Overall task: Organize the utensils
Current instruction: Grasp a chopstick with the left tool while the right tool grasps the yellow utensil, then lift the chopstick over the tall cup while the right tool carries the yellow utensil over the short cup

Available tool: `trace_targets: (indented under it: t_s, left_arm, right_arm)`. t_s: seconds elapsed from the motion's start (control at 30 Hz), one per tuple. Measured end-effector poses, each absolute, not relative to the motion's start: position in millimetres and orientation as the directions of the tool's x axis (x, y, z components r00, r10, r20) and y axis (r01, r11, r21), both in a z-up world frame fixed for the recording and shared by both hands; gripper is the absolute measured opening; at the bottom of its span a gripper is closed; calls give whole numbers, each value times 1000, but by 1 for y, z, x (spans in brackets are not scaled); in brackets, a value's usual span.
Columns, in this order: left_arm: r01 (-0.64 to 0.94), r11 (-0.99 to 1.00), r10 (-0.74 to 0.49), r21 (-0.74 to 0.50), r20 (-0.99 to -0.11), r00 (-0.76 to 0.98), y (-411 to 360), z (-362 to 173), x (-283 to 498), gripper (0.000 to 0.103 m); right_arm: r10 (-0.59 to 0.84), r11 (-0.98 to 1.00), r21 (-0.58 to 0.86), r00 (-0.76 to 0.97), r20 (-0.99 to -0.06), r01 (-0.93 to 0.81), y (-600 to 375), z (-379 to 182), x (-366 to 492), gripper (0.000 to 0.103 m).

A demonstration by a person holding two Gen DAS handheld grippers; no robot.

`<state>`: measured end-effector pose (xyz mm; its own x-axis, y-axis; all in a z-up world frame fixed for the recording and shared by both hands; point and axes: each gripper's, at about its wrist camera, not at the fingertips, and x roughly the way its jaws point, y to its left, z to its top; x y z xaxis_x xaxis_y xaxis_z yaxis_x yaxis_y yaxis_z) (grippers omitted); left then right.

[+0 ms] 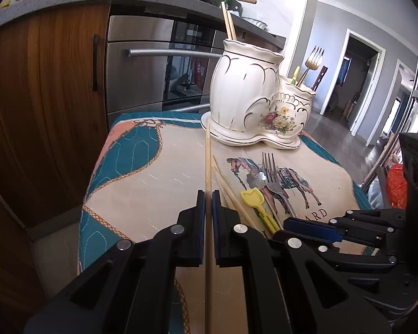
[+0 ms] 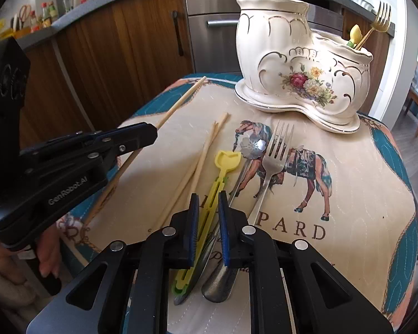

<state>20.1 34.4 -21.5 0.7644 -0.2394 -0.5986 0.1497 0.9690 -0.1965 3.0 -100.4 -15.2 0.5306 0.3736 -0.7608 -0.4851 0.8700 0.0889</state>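
Utensils spread on a horse-print cloth, two grippers at work

The right gripper (image 2: 206,194) sits low over the quilted cloth (image 2: 348,172), jaws parted, straddling the yellow plastic pick (image 2: 218,172) beside a steel fork (image 2: 276,153) and a flower-topped spoon (image 2: 250,146). Left of these lie loose bamboo chopsticks (image 2: 206,150). Further left, the left gripper (image 2: 147,133) clamps a single chopstick (image 2: 181,100) that slants toward the cloth's far edge. At the back stands a floral ceramic utensil holder (image 2: 301,64), with chopsticks in its tall compartment and a gold fork (image 2: 381,14) in the low one.
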Motion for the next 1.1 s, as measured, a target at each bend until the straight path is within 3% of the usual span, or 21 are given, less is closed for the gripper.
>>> trace_targets:
  t_s: [0.3,0.4,0.67,1.1]
  left_arm:
    - [154,963,-259,-222,-594,761,38,-23,19,5]
    - [148,962,-257,-227,-588,767,40,-23,19,5]
    - [155,958,-268,-242,-551,790,43,-18,15,5]
    - [210,949,-296,-236,-433,851,43,8,0,5]
  right_arm:
    - [338,881,66,526,-780,-468,-92,-22,15,15]
    - [354,886,91,535,-767,-456,-96,-21,15,11]
    - [461,863,202,562,-686,-462,-120,-7,15,11]
    - [523,851,255,689,-502,-460,-166,31,16,11]
